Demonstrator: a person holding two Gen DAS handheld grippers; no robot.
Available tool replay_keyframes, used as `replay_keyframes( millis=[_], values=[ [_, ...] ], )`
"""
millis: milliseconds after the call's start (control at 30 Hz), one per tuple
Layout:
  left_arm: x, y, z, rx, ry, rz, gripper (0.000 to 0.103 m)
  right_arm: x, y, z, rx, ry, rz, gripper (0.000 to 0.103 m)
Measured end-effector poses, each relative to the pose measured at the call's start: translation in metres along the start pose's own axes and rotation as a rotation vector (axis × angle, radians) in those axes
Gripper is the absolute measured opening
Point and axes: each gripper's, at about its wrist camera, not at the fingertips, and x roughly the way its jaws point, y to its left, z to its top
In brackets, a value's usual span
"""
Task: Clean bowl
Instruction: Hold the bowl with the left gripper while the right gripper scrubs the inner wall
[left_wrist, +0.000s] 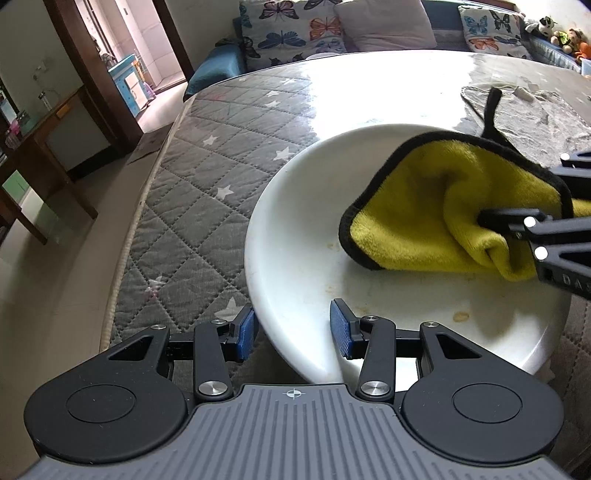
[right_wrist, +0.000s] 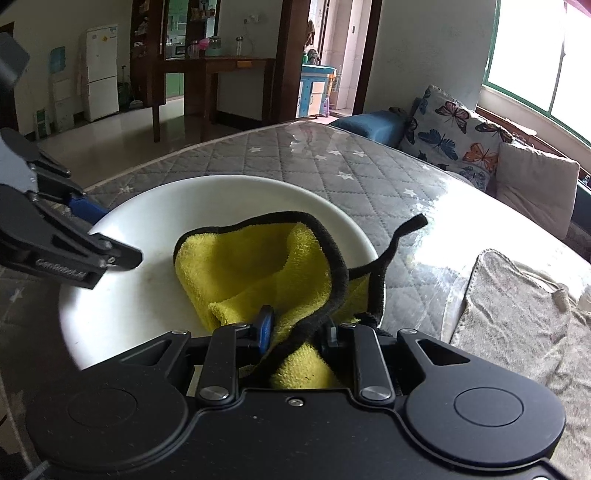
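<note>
- Your left gripper (left_wrist: 293, 328) straddles the near rim of the white bowl (left_wrist: 295, 229), one pad outside, one inside, clamping it.
- Your right gripper (right_wrist: 297, 330) is clamped on the yellow cloth (right_wrist: 243, 269), which lies inside the bowl.
- The bowl sits on the quilted table (left_wrist: 207, 177).

1 bowl (left_wrist: 295, 236), 1 yellow cloth (left_wrist: 436, 206), 1 grey towel (right_wrist: 517, 306), 2 butterfly cushions (left_wrist: 291, 29).

We see a white fridge (right_wrist: 102, 72) beside dark wooden shelves (right_wrist: 147, 51), butterfly cushions (right_wrist: 456, 129) under a bright green-framed window (right_wrist: 535, 48), and pale glossy floor (right_wrist: 110, 142).
</note>
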Motion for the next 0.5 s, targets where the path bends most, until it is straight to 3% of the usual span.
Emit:
replay_keyframes(
  millis=[500],
  values=[
    [-0.004, -0.003, -0.002, -0.036, 0.010, 0.017, 0.045, 0.024, -0.012, 0.016, -0.019, -0.020, -0.012, 0.024]
  ],
)
